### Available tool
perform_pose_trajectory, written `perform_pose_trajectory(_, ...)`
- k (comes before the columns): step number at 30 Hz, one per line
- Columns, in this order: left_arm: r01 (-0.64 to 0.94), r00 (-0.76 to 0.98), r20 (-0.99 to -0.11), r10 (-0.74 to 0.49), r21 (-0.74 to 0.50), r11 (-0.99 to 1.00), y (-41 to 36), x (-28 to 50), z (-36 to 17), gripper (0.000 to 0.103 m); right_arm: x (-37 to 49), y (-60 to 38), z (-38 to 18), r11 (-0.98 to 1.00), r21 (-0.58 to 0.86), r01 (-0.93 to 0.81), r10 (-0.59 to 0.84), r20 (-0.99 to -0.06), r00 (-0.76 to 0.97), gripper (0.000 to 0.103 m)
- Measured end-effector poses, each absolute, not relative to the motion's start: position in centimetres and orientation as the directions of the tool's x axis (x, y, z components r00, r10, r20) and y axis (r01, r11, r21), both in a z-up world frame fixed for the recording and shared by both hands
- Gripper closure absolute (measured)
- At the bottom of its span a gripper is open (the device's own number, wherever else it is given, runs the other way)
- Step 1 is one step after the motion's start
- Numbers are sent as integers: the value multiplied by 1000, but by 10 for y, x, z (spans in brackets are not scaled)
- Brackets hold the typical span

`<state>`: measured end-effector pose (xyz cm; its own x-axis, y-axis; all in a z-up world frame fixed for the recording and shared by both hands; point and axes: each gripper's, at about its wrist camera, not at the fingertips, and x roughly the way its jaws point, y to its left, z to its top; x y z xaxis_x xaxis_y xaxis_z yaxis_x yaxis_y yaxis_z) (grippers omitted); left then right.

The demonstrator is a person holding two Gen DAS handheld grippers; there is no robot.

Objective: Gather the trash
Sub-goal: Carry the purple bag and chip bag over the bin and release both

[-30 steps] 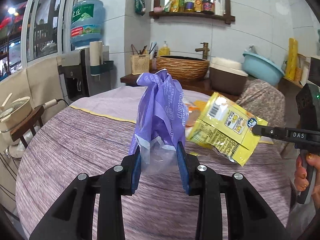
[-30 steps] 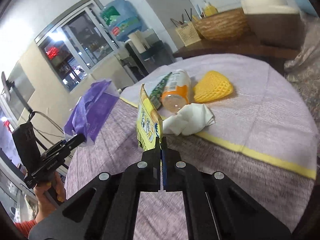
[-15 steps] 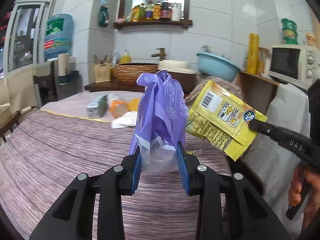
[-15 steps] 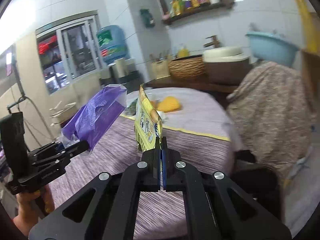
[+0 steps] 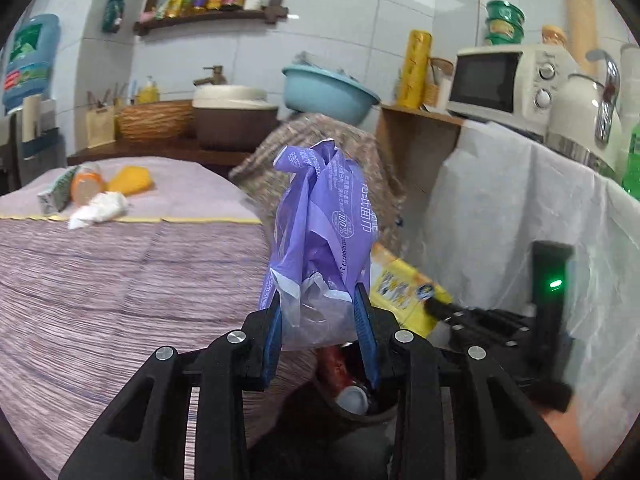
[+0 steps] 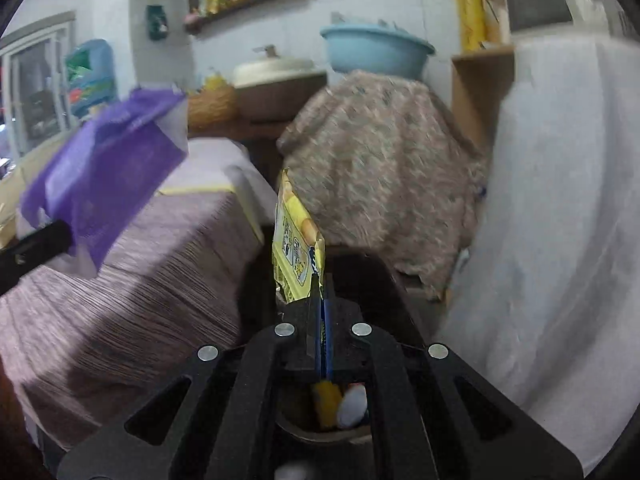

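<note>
The left hand-held gripper (image 5: pixel 320 320) is clenched on the lower part of a purple plastic bag (image 5: pixel 324 216), in the middle of the left wrist view. The right hand-held gripper (image 6: pixel 321 300) pinches a yellow snack wrapper (image 6: pixel 294 240) by its corner, at frame centre, above a dark trash bin (image 6: pixel 320 432). Both things look light, soft and a little slippery, so an edge grip seems best. On the table (image 5: pixel 120 280), upper left, four more pieces lie together: one tissue (image 5: pixel 98 210), one bottle (image 5: pixel 84 184), one green packet (image 5: pixel 54 196), one yellow foam net (image 5: pixel 130 180).
</note>
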<state>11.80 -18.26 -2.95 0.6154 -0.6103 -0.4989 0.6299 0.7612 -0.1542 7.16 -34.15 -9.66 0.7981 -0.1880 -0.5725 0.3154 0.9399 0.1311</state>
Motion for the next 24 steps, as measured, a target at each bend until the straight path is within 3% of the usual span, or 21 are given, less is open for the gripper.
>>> perform_pose_trajectory(5, 669, 559, -548, -622, -146, 729, -207, 113, -51, 70, 95, -359, -160, 924, 102, 370, -209, -674, 708, 101)
perform_pose_trajectory(11, 702, 483, -622, -616, -145, 697, -232, 121, -78, 70, 105, -370, -208, 910, 120, 397, -190, -731, 656, 99)
perform_pose_trajectory(13, 705, 452, -645, -616, -165, 690, -238, 126, -87, 70, 103, -371, -210, 905, 105, 412, -209, -733, 647, 84)
perform_pose_trajectory(14, 706, 440, -654, -615, -171, 687, -240, 129, -90, 70, 101, -372, -208, 902, 90, 422, -230, -727, 647, 64)
perform_pose_trajectory(15, 708, 432, -663, -612, -172, 685, -242, 130, -94, 70, 97, -373, -205, 898, 80, 432, -251, -714, 653, 50)
perform_pose_trajectory(22, 719, 355, -742, -569, -173, 673, -268, 152, -133, 70, 72, -388, -189, 873, 60, 484, -314, -691, 652, 49)
perform_pose_trajectory(24, 719, 331, -766, -550, -173, 673, -275, 160, -143, 70, 67, -394, -185, 858, 54, 511, -340, -686, 644, 41)
